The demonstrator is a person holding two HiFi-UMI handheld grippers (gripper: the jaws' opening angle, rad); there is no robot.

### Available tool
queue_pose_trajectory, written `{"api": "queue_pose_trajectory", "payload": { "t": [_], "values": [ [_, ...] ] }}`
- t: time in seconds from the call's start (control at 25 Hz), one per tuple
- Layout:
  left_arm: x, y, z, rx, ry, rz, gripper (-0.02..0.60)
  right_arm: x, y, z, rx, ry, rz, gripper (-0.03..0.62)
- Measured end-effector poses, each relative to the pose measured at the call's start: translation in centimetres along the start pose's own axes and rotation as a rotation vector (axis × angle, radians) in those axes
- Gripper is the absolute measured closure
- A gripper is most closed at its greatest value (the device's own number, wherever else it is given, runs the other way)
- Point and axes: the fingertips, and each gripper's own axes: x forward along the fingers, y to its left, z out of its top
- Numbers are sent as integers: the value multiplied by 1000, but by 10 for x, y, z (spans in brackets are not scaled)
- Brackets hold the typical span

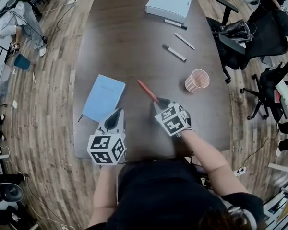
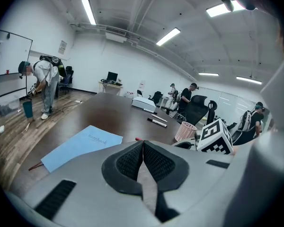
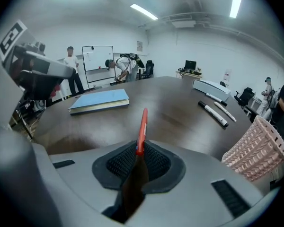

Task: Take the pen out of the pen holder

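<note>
right gripper (image 3: 139,151): closed on the red pen (image 3: 142,124), which is pinched at one end, the rest pointing ahead over the counter (image 1: 120,42)
left gripper (image 2: 143,151): pads pressed together, nothing held, parked beside the blue notebook (image 1: 104,97)
pen holder (image 1: 197,80): upright on the counter, right of the right gripper, apart from the pen (nothing is seen inside it)
pen location: clear of the holder, held low over the counter; contact with the counter cannot be told
done: extraction is judged complete
left: at most, the pen is to be laid down and released

Head cam top-down, gripper views low, share table (image 1: 115,42)
</note>
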Motion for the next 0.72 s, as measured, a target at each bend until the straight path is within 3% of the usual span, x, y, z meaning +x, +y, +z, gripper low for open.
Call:
{"api": "queue_pose_trajectory", "payload": {
  "t": [0.44,0.72],
  "values": [
    [0,5,-5,-5,16,1,552,-2,6,4,-12,-10,19,482],
    [-5,11,0,-14,1,2,552,-32,-3,27,37,-111,-22,553]
  ]
}}
